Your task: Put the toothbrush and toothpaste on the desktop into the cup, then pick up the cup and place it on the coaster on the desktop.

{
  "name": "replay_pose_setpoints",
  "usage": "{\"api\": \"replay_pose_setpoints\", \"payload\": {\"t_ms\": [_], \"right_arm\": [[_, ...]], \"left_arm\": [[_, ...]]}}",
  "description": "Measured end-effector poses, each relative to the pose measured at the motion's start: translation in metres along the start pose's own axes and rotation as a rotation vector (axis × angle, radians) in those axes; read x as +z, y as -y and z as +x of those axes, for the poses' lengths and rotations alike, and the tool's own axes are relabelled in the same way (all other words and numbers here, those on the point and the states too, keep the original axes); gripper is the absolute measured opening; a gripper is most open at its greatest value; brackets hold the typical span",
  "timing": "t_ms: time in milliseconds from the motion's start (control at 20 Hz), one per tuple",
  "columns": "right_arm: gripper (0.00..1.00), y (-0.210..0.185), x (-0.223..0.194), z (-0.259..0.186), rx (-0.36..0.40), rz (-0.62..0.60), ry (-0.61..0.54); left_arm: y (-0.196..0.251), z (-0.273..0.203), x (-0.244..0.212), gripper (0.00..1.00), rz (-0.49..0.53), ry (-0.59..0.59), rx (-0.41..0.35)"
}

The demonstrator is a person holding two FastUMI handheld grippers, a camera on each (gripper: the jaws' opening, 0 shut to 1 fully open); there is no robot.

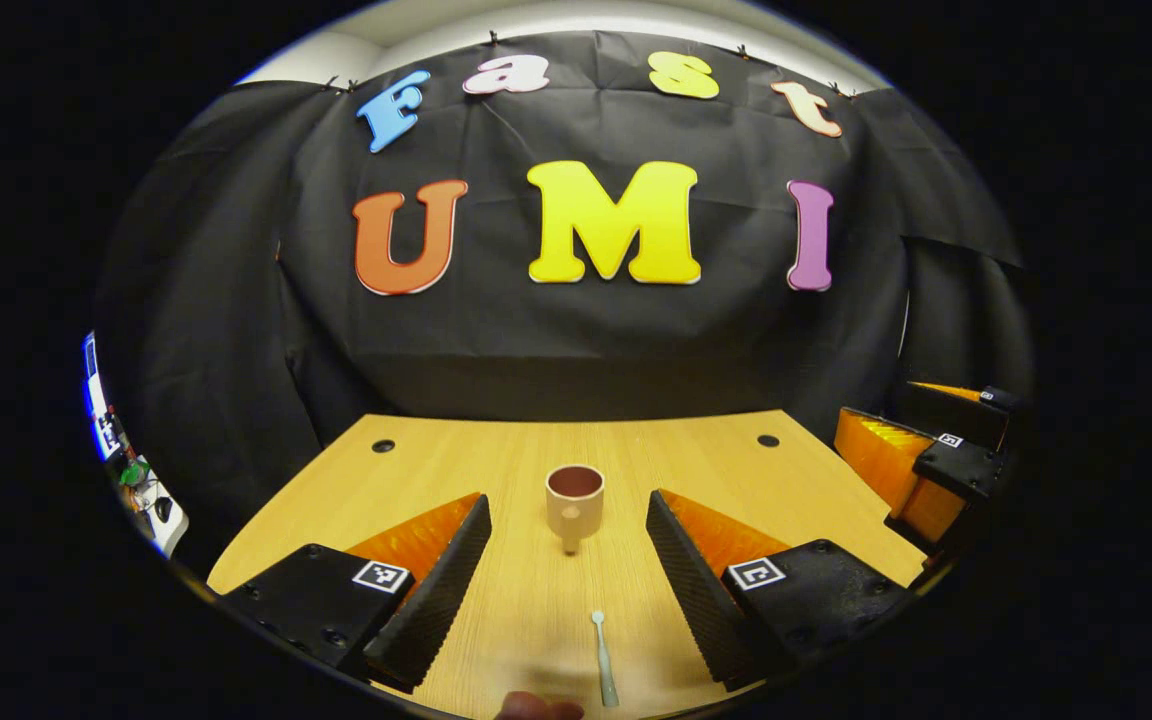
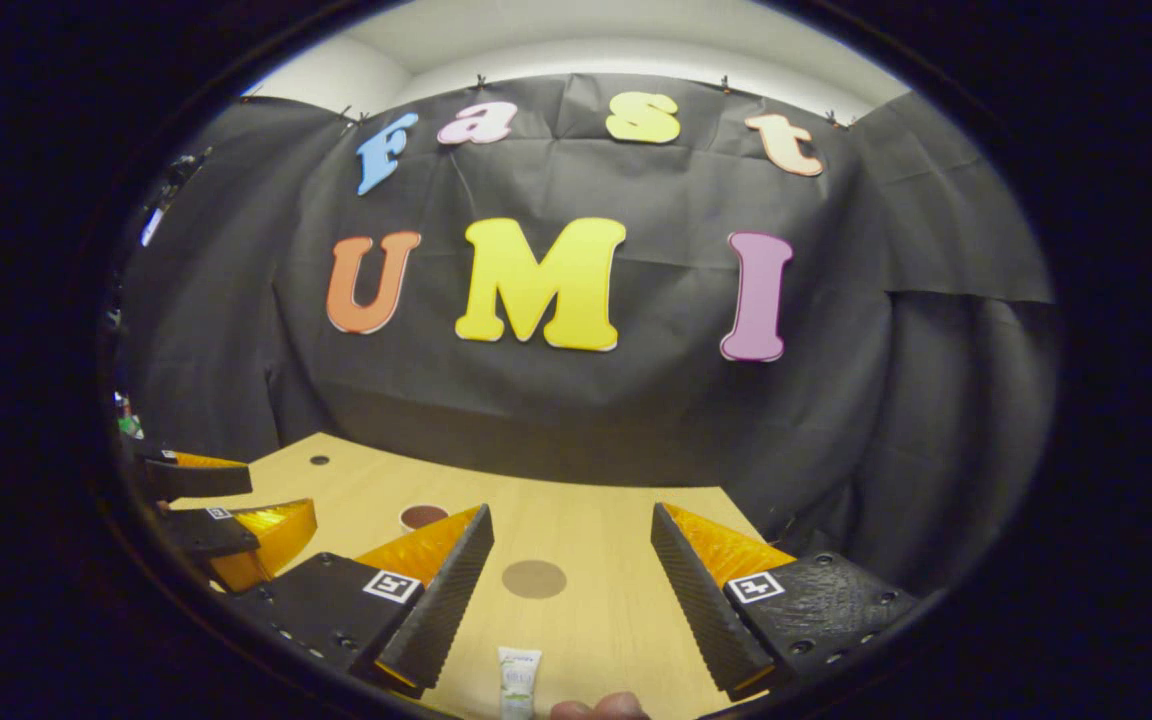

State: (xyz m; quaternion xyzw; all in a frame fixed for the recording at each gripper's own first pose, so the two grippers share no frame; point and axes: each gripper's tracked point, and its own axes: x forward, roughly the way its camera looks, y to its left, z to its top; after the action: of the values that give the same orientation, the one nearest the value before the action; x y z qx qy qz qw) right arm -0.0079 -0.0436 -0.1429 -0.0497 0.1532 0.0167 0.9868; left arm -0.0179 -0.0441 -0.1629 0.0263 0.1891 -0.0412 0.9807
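Note:
In the left gripper view a beige cup [image 1: 574, 506] with a dark inside stands upright on the wooden desktop [image 1: 496, 460], ahead of my open left gripper [image 1: 566, 570]. A pale toothbrush [image 1: 602, 658] lies on the wood between its fingers, near the bottom edge. In the right gripper view my right gripper [image 2: 568, 585] is open above the desktop [image 2: 596, 520]. A white toothpaste tube [image 2: 517, 683] lies at the bottom between its fingers. A round brown coaster [image 2: 534, 578] lies flat ahead. The cup's rim [image 2: 423, 516] peeks past the near finger.
The other gripper [image 1: 921, 455] shows at the right of the left gripper view, and the other gripper [image 2: 211, 520] at the left of the right gripper view. Two dark holes [image 1: 383, 445] mark the desk's far corners. Black cloth walls the back. A fingertip [image 2: 601, 708] shows at the bottom.

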Motion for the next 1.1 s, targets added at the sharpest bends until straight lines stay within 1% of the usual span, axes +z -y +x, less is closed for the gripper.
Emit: {"api": "replay_pose_setpoints", "payload": {"t_ms": [50, 100, 200, 250, 300, 350, 400, 450, 700, 750, 800, 900, 1000, 1050, 1100], "right_arm": [[0.98, 0.0, -0.013, 0.0, 0.006, -0.005, -0.031], [0.95, -0.001, -0.028, 0.0, 0.013, -0.007, -0.059], [0.95, -0.002, -0.056, 0.002, 0.022, -0.001, -0.121], [0.98, -0.003, -0.069, 0.001, 0.027, 0.003, -0.156], [0.96, -0.002, -0.084, 0.0, 0.031, 0.007, -0.189], [0.96, -0.002, -0.095, -0.001, 0.034, 0.009, -0.217], [0.98, -0.001, -0.106, -0.003, 0.036, 0.01, -0.237], [0.96, 0.002, -0.114, -0.003, 0.035, 0.009, -0.251], [0.96, 0.009, -0.142, 0.002, 0.031, -0.012, -0.319], [0.94, 0.01, -0.146, 0.003, 0.034, -0.018, -0.331], [0.96, 0.011, -0.148, 0.002, 0.038, -0.018, -0.338], [0.96, 0.009, -0.147, 0.003, 0.044, -0.015, -0.338], [0.96, 0.008, -0.151, 0.005, 0.049, -0.021, -0.342], [0.96, 0.007, -0.154, 0.006, 0.052, -0.022, -0.349], [0.96, 0.005, -0.158, 0.006, 0.054, -0.021, -0.356]], "left_arm": [[0.003, 0.001, -0.016, 0.99, -0.002, -0.037, -0.01], [0.006, 0.001, -0.031, 1.0, -0.008, -0.072, -0.018], [0.017, 0.004, -0.061, 1.0, -0.017, -0.151, -0.025], [0.02, 0.005, -0.074, 1.0, -0.017, -0.181, -0.029], [0.024, 0.006, -0.087, 1.0, -0.018, -0.209, -0.033], [0.028, 0.008, -0.101, 1.0, -0.021, -0.237, -0.039], [0.031, 0.01, -0.116, 1.0, -0.026, -0.267, -0.042], [0.033, 0.013, -0.128, 1.0, -0.034, -0.291, -0.038], [0.031, 0.039, -0.177, 1.0, -0.058, -0.376, 0.002], [0.029, 0.044, -0.182, 1.0, -0.061, -0.389, 0.011], [0.029, 0.048, -0.186, 1.0, -0.067, -0.399, 0.017], [0.03, 0.055, -0.194, 1.0, -0.067, -0.423, 0.017], [0.03, 0.059, -0.202, 0.98, -0.054, -0.45, 0.012], [0.03, 0.059, -0.206, 0.93, -0.048, -0.468, 0.015], [0.029, 0.059, -0.21, 0.9, -0.048, -0.484, 0.013]]}}
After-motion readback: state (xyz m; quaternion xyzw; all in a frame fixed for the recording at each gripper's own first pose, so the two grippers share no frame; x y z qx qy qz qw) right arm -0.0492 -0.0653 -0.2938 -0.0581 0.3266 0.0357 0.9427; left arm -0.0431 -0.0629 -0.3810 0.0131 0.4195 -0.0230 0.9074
